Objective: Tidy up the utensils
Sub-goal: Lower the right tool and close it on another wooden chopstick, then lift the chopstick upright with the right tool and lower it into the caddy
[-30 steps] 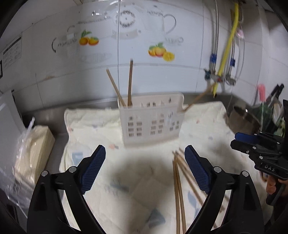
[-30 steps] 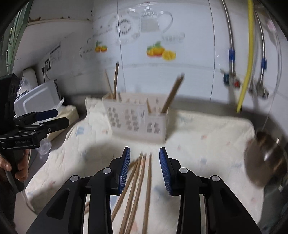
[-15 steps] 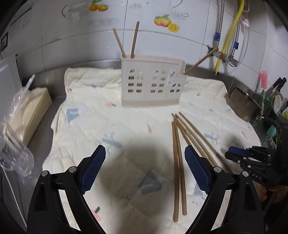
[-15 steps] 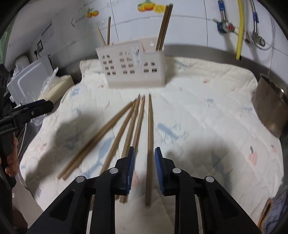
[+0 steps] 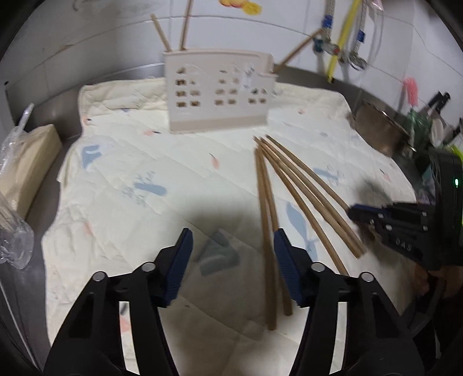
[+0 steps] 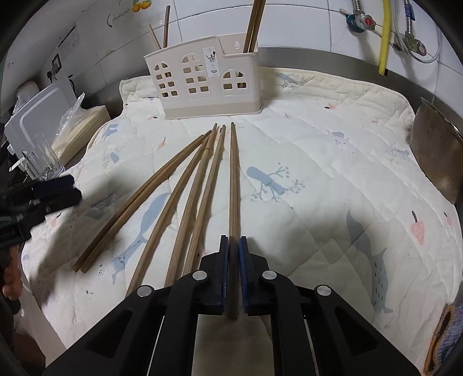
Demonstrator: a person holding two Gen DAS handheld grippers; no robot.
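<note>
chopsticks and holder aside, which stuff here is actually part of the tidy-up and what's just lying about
Part of the job:
- loose chopsticks on the cloth
- chopstick clamped in the right gripper
- utensil holder, some chopsticks already in it
- left gripper, just been closing, nothing between its jaws

Lying about:
- quilted cloth
- metal bowl
- glass
- yellow hose

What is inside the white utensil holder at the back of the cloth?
Chopsticks stand in the utensil holder: two at its left end, two at its right end. Their lower parts are hidden behind its wall.
</note>
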